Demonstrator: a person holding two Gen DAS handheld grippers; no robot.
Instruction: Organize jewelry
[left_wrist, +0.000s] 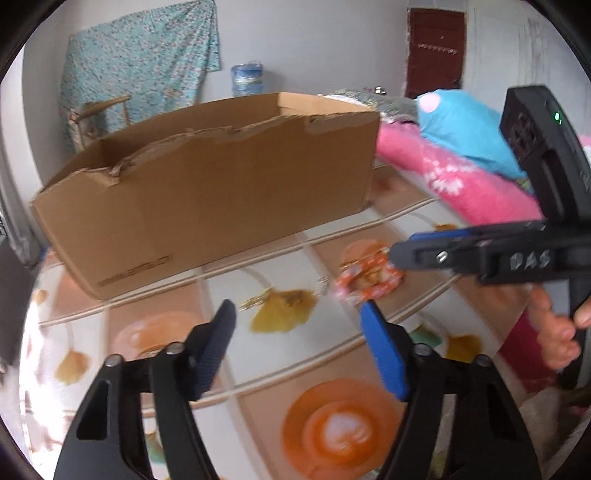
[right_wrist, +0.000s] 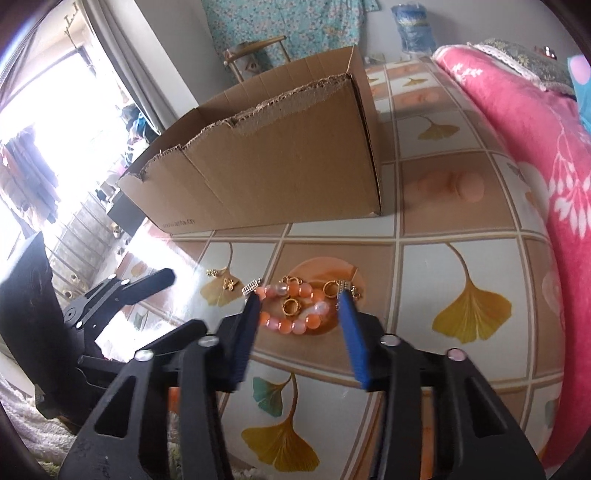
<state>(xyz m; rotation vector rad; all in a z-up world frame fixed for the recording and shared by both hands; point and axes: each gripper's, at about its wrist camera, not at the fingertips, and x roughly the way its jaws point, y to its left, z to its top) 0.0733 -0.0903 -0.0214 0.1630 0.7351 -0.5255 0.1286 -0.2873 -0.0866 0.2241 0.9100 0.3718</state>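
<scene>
Orange bead bracelet (left_wrist: 369, 281) on the leaf-print mat (left_wrist: 280, 354), left wrist view: blurred, at about 1 o'clock from the left gripper (left_wrist: 299, 325), whose jaws are spread and empty. Right gripper (left_wrist: 402, 254) reaches it from 3 o'clock.

Right wrist view: bracelet (right_wrist: 295, 308) dead ahead at 12 o'clock of the right gripper (right_wrist: 300, 299), long axis lying across the jaws. Fingers bracket it, partly spread; contact unclear. Gold rings (right_wrist: 290, 306) inside the loop. Brown cardboard box (right_wrist: 266, 162) beyond. Right is nearer.

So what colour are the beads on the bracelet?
Orange and pale pink beads on the bracelet, clearest in the right wrist view.
</scene>
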